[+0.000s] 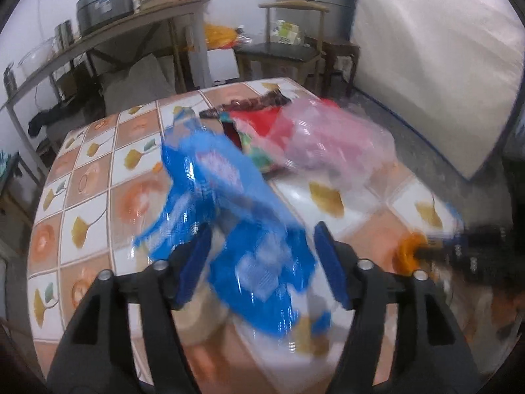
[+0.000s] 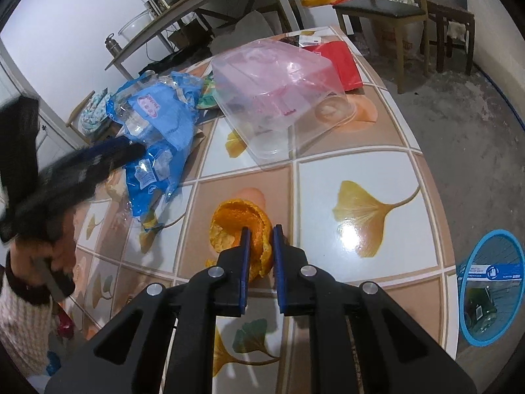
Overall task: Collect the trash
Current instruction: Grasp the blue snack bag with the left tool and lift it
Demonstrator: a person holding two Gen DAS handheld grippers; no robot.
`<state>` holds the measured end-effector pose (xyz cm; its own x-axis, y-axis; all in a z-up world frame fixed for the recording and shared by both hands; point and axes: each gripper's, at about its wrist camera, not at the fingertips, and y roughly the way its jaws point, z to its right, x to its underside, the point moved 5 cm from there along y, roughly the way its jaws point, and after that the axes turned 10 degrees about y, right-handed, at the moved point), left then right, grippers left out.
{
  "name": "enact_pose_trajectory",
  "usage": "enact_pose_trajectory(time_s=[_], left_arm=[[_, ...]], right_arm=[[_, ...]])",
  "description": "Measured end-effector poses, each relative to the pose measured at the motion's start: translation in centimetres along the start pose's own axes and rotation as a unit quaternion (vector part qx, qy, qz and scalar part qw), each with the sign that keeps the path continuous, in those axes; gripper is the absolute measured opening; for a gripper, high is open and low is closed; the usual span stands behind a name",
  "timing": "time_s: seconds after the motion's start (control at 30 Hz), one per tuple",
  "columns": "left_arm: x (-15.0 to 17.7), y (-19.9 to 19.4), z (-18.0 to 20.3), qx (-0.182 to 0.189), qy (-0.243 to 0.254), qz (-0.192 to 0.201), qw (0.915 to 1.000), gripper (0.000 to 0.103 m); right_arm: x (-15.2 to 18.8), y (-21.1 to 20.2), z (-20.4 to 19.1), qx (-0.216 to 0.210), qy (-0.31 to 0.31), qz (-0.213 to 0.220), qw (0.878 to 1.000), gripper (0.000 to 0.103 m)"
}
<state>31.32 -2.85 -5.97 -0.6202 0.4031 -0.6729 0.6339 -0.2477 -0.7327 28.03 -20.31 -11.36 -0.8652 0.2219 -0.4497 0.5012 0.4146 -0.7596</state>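
Note:
A crumpled blue plastic wrapper [image 1: 229, 203] lies on the tiled table [image 1: 98, 197], blurred in the left wrist view. My left gripper [image 1: 262, 252] is open, its fingers either side of the wrapper's near end. The wrapper also shows in the right wrist view [image 2: 157, 124], with the left gripper [image 2: 108, 154] reaching it. My right gripper [image 2: 261, 239] is shut on an orange peel [image 2: 239, 223] that rests on the table [image 2: 361, 170]. The peel shows blurred in the left wrist view [image 1: 410, 252].
A clear pink plastic container [image 2: 279, 92] lies tipped on the table beside a red packet [image 2: 341, 62]. A blue-rimmed trash bin [image 2: 489, 289] stands on the floor by the table's right edge. A chair [image 2: 387, 10] and a cluttered shelf [image 1: 108, 32] stand behind.

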Motion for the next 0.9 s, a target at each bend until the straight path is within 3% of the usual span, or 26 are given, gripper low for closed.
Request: enact_pose_trajectory(time_s=[0.13, 0.2, 0.23, 0.3, 0.47, 0.7, 0.8, 0.9], left_arm=[[-1.5, 1.6, -2.0, 0.007, -0.066, -0.008, 0.9977, 0.057], [-1.7, 2.2, -2.4, 0.006, -0.081, -0.018, 0.9966, 0.031], [-1.7, 2.4, -2.5, 0.011, -0.088, -0.023, 0.9958, 0.024], [-1.4, 2.6, -2.7, 0.025, -0.110, -0.030, 0.9932, 0.000], [-1.1, -0.4, -1.7, 0.031, -0.106, 0.001, 0.9939, 0.000], [-0.2, -10.7, 1.5, 0.086, -0.093, 0.101, 0.9867, 0.000], [2.0, -14.5, 2.9, 0.111, -0.095, 0.130, 0.9806, 0.000], [5.2, -15.7, 4.0, 0.136, -0.128, 0.124, 0.9747, 0.000]], right_arm=[[0.1, 0.0, 0.2, -0.007, 0.005, 0.001, 1.000, 0.013], [0.1, 0.0, 0.3, -0.011, 0.008, 0.001, 1.000, 0.013], [0.1, 0.0, 0.4, -0.013, 0.009, 0.002, 1.000, 0.013], [0.2, 0.0, 0.4, -0.013, 0.008, 0.004, 1.000, 0.013], [0.3, -0.1, 0.6, -0.017, 0.010, 0.009, 1.000, 0.013], [0.6, -2.1, 0.3, -0.015, 0.009, 0.027, 0.999, 0.013], [1.1, -3.4, -0.1, -0.015, 0.004, 0.036, 0.999, 0.013], [1.8, -4.7, -0.2, -0.016, 0.005, 0.042, 0.999, 0.013]])
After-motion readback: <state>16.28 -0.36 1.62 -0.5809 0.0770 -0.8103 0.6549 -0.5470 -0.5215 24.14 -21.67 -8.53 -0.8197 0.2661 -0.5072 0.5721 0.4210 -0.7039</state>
